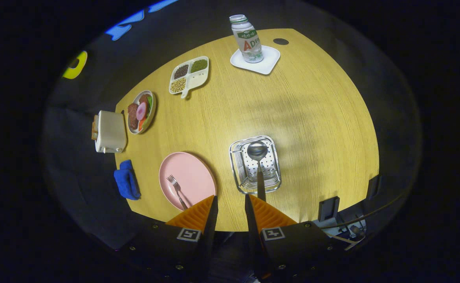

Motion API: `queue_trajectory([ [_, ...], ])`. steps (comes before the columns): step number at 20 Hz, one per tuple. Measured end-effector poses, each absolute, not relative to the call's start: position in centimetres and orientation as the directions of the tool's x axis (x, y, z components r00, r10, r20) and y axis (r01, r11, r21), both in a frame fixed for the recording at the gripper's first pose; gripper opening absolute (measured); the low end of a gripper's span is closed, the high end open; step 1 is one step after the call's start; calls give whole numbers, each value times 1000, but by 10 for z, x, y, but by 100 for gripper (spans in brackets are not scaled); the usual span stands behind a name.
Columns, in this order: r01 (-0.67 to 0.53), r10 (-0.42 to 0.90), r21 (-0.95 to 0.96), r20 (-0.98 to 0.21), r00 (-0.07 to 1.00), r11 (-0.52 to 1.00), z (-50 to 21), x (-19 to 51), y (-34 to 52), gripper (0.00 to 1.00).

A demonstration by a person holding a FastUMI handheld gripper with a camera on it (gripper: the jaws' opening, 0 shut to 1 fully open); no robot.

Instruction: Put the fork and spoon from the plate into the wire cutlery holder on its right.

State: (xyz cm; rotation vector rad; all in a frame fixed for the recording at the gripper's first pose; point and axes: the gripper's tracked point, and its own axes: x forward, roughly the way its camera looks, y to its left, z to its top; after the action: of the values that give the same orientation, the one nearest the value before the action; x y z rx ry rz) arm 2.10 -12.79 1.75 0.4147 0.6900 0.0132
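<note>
Just ahead of the tool [230, 206], fingers narrowly parted and holding nothing: wire cutlery holder [255, 165], spoon [258, 157] standing inside. Ahead and left, touching the left finger's tip: pink plate [190, 173] bearing fork [176, 190]. Both on desk [312, 118].

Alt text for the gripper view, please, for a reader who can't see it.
A spoon stands in the wire holder just ahead of the open gripper, while the fork lies on the pink plate to the holder's left, on a wooden table.
</note>
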Motion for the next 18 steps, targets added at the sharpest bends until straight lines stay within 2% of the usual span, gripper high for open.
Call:
queue_trajectory([
  [2, 96, 147, 381, -561, 815, 920, 27, 20, -116, 48],
  [9, -7, 143, 301, -431, 891, 954, 35, 17, -59, 48],
  [18, -124, 215, 239, -409, 887, 963, 5, 23, 16, 48],
])
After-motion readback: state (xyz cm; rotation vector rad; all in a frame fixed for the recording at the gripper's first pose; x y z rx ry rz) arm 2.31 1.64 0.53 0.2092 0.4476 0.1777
